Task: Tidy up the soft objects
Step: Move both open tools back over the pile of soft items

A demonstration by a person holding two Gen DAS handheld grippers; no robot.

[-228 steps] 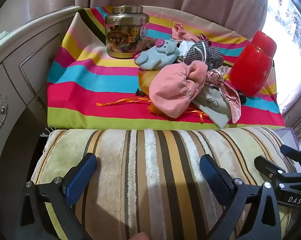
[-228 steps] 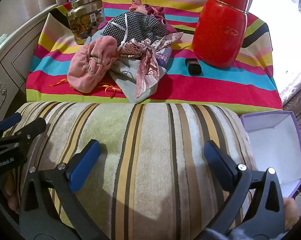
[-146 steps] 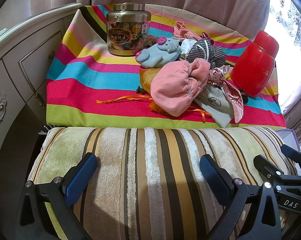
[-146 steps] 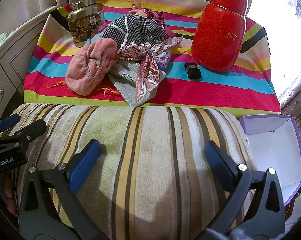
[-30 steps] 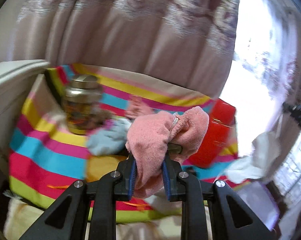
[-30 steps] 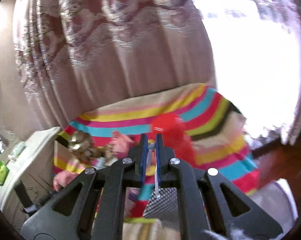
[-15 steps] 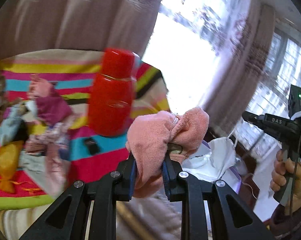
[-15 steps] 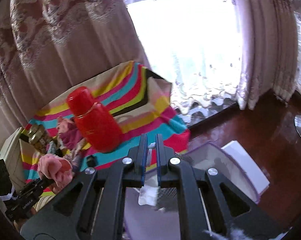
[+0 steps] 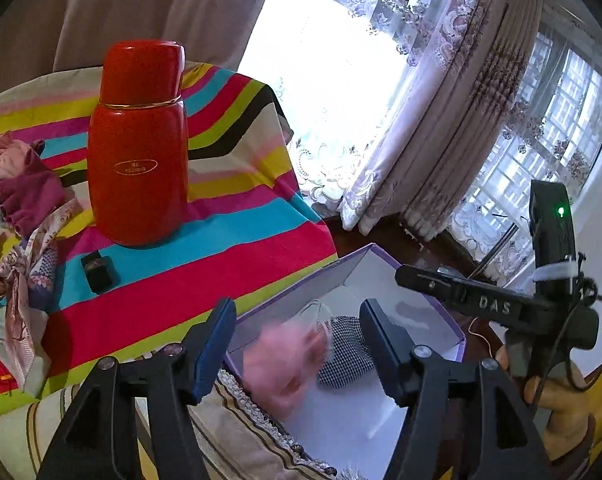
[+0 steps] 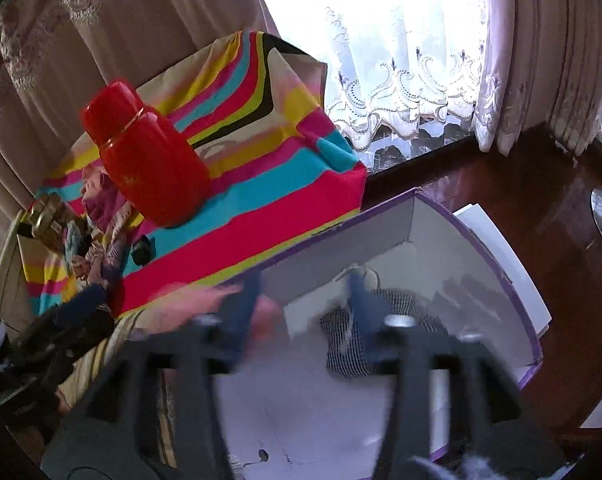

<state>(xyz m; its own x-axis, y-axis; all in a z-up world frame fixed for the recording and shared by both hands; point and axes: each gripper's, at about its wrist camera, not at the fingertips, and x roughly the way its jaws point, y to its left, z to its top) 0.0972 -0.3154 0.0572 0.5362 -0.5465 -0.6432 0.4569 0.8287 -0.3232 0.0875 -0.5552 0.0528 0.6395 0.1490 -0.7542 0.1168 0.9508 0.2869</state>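
A purple-edged white box [image 9: 429, 316] sits on the floor beside the striped table. My left gripper [image 9: 297, 344] is open above it, and a blurred pink cloth pouch [image 9: 281, 364] is dropping between its fingers into the box. A black-and-white checked pouch [image 9: 345, 356] lies in the box with a white mask [image 9: 315, 308] behind it. My right gripper [image 10: 305, 312] is open and blurred over the same box [image 10: 513, 292], above the checked pouch [image 10: 381, 344]. The pink pouch [image 10: 205, 304] shows blurred at its left. Remaining soft items [image 9: 17, 216] lie on the table at left.
A red flask [image 9: 139, 140] stands on the rainbow-striped cloth [image 9: 237, 240], with a small black object [image 9: 99, 270] near it. A striped cushion [image 9: 229, 432] lies in front of the table. Curtains and a window fill the back. Dark wooden floor [image 10: 533, 184] surrounds the box.
Both grippers have opened over the box. The left let go of the pink pouch, which is falling in. The right released the checked pouch and mask, now lying in the box.
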